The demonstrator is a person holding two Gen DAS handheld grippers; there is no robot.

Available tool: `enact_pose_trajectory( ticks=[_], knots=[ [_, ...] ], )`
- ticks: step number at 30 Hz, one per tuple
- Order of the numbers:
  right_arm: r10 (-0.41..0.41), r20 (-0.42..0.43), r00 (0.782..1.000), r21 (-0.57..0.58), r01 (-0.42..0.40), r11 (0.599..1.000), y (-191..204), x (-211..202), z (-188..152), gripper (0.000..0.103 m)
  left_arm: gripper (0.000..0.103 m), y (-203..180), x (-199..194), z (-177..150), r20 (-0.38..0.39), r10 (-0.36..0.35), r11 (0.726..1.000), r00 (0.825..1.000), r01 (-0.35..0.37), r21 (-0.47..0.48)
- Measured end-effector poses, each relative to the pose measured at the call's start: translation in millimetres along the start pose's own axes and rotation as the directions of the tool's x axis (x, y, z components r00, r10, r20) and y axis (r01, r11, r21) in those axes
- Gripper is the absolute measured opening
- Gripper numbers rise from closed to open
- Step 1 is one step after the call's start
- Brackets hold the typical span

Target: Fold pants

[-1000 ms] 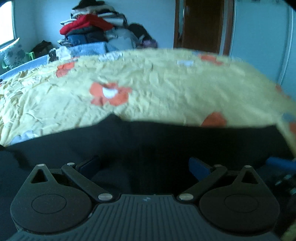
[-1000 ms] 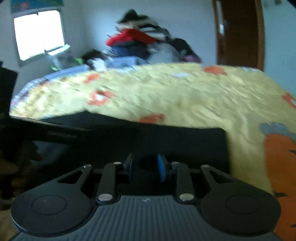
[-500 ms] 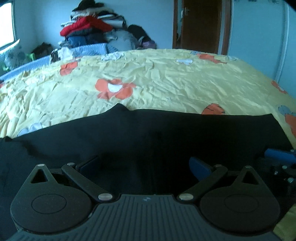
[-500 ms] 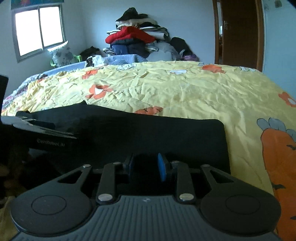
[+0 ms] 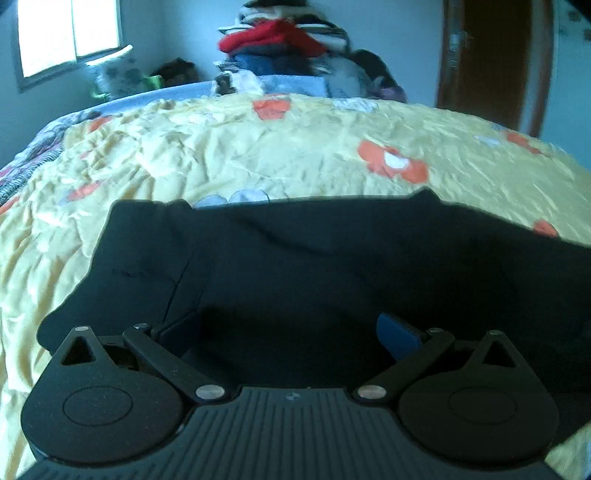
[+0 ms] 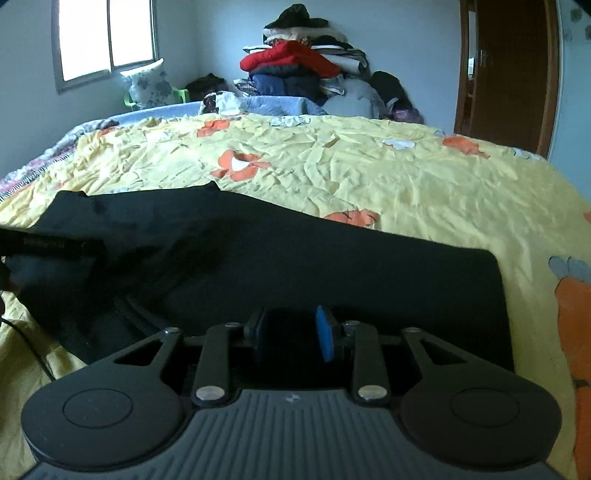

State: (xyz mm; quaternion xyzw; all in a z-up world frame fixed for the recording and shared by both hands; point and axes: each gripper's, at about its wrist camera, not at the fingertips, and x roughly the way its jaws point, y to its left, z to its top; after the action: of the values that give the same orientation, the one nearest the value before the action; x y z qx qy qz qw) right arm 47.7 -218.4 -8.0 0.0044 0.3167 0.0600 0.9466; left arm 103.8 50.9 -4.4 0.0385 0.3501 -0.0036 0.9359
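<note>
Pants [image 5: 332,280], black, lay spread flat on a yellow flowered bedspread [image 5: 258,155] directly ahead of the left gripper [image 5: 288,332] in the left wrist view. Left gripper's fingers stood wide apart with nothing between them, the blue pad [image 5: 399,336] of one finger showing over the dark cloth. One end of the pants, squared off, lay ahead and to the left of the tool. Beyond the bed: a heap of clothes [image 5: 280,44], a window [image 5: 70,33] to the far left, a brown door [image 5: 491,62] to the far right.

Right wrist view: right gripper [image 6: 291,338] had its fingers drawn close with dark cloth in the narrow gap; whether they truly pinched the pants [image 6: 295,266] could not be told. Pants ran from the tool leftward, the near right corner just ahead and to the right. Bedspread [image 6: 406,184] extended beyond. Clothes heap [image 6: 303,70], window [image 6: 107,37] and door [image 6: 506,74] stood at the back.
</note>
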Motion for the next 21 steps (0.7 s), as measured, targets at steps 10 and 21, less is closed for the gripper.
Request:
enact_pose_trajectory(
  ticks=[10,21],
  knots=[
    [0.095,0.054,0.994,-0.214,-0.081,0.974,73,-6,30,0.049,0.102,63,-8,-4,0.002,0.091,0.989,0.996,-0.090,-0.117],
    [0.188,0.043,0.981,-0.529,-0.138,0.838,189,4,38,0.059,0.103,126,-49,-17,0.088,0.136,0.960,0.987,-0.109,-0.259]
  ],
)
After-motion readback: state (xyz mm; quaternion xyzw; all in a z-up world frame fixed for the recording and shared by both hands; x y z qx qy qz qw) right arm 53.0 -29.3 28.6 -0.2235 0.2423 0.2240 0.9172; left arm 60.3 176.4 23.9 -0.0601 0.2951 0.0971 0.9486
